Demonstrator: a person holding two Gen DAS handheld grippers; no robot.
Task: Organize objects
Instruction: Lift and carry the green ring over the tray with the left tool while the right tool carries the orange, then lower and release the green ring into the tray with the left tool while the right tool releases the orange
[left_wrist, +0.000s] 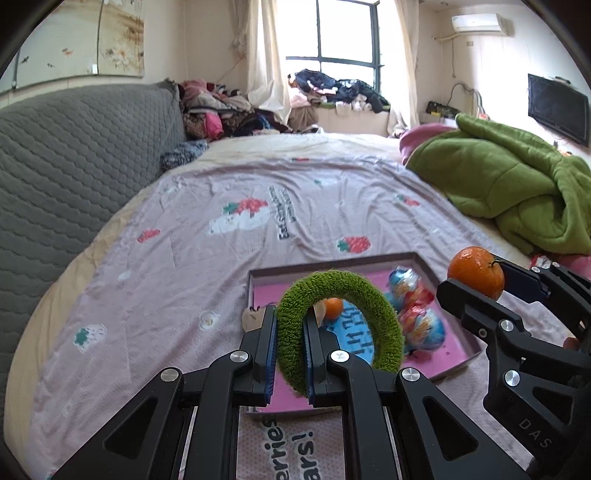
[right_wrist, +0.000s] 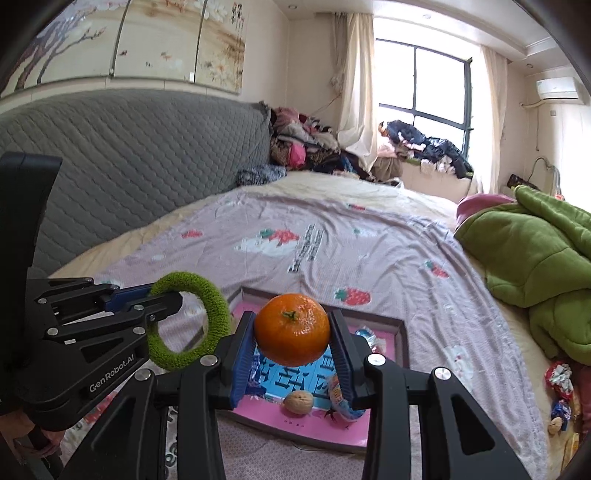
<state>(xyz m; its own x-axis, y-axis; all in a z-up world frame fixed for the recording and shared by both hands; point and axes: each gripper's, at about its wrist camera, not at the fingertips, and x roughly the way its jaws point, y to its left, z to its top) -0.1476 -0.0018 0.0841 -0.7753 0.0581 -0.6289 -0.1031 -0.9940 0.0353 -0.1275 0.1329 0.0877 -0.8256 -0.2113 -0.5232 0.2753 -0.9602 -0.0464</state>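
My left gripper (left_wrist: 290, 343) is shut on a fuzzy green ring (left_wrist: 384, 314), held upright above the left part of a pink shallow box (left_wrist: 458, 354). The ring also shows in the right wrist view (right_wrist: 214, 317). My right gripper (right_wrist: 291, 347) is shut on an orange tangerine (right_wrist: 291, 328), held above the box (right_wrist: 400, 332); it appears at the right of the left wrist view (left_wrist: 476, 271). In the box lie blue-and-red wrapped snacks (left_wrist: 417, 314), a small orange fruit (left_wrist: 332, 308) and a walnut (right_wrist: 298, 402).
The box rests on a pink strawberry-print sheet (left_wrist: 221, 240) on a bed. A green blanket (left_wrist: 509, 184) is piled at the right. A grey quilted headboard (left_wrist: 74, 166) runs along the left. Loose wrapped snacks (right_wrist: 559, 384) lie at the bed's right edge.
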